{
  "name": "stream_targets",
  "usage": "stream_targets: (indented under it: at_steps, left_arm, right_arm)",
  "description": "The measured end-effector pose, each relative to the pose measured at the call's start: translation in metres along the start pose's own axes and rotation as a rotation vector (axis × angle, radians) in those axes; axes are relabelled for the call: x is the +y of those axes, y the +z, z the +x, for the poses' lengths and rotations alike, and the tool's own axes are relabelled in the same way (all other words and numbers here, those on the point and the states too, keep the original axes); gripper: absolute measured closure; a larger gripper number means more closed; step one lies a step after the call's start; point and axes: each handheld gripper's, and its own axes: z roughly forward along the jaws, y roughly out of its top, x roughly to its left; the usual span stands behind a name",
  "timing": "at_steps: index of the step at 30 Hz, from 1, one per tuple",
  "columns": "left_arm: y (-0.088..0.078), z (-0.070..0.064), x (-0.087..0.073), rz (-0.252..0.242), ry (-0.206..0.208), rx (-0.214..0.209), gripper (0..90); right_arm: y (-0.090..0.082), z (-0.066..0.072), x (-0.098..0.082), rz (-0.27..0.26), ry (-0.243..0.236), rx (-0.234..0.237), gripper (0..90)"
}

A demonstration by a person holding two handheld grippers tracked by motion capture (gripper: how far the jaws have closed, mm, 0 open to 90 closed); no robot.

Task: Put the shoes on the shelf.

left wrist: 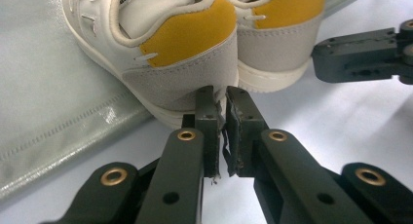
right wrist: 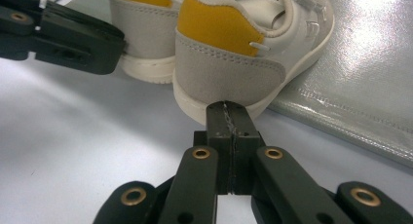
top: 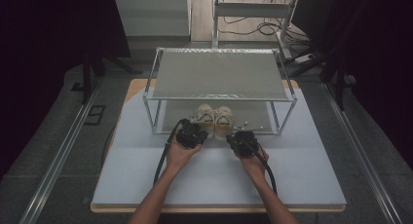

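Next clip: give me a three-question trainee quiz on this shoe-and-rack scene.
1. True or false: the left hand-held gripper has a shoe clamped between its jaws.
2. What colour are the heel patches on the pair of shoes?
3. The shoes sit: A) on the rack's top shelf; B) under that shelf, heels toward the person; C) off the white board.

Key: 1 false, jaws shut with nothing between them, tips by the heel; 2 yellow; 3 B.

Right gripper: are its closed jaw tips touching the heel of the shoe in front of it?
Cannot tell. In the right gripper view the right gripper, jaws shut, ends right at the heel sole of the shoe, overlapping it; neither contact nor gap shows.
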Motion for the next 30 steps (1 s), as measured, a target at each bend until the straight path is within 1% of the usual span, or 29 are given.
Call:
stream_targets:
  at_steps: [4,5,7,9,14,15,16,20,23,27,30]
  left_arm:
    - [0.005,0.003,0.006,0.010,0.000,0.011,83.4]
    - [0.006,0.005,0.008,0.019,0.007,0.013,83.2]
    - [0.010,0.007,0.010,0.011,-0.013,0.009,83.3]
    - [0.013,0.009,0.013,0.014,-0.028,0.006,83.2]
    - [0.014,0.009,0.014,0.017,-0.026,0.004,82.8]
    - [0.014,0.009,0.014,0.020,-0.027,0.000,82.7]
    - [0.016,0.007,0.014,0.033,-0.023,-0.009,82.4]
    - [0.021,0.004,0.014,0.046,-0.013,-0.016,82.4]
    - [0.022,0.003,0.014,0.041,-0.020,-0.018,82.4]
    - [0.022,0.003,0.014,0.038,-0.031,-0.021,82.3]
    - [0.023,0.003,0.015,0.039,-0.028,-0.020,82.2]
  right_arm:
    - [0.000,-0.001,0.000,0.000,0.002,0.003,89.4]
    - [0.001,-0.001,0.000,0.001,0.002,0.005,89.4]
    - [0.001,-0.001,0.000,0.001,0.002,0.007,89.3]
    - [0.001,-0.001,0.001,0.001,0.007,0.009,89.4]
    - [0.002,-0.001,0.001,-0.001,0.010,0.002,89.4]
    - [0.003,-0.002,0.002,-0.005,0.006,-0.015,89.4]
    - [0.003,-0.004,0.003,-0.006,0.010,-0.017,89.4]
    - [0.007,-0.008,0.005,-0.009,0.023,-0.031,89.3]
    - [0.008,-0.010,0.007,-0.013,0.016,-0.052,89.2]
    - [0.012,-0.015,0.010,-0.018,0.029,-0.065,89.0]
    - [0.016,-0.018,0.013,-0.024,0.032,-0.078,88.8]
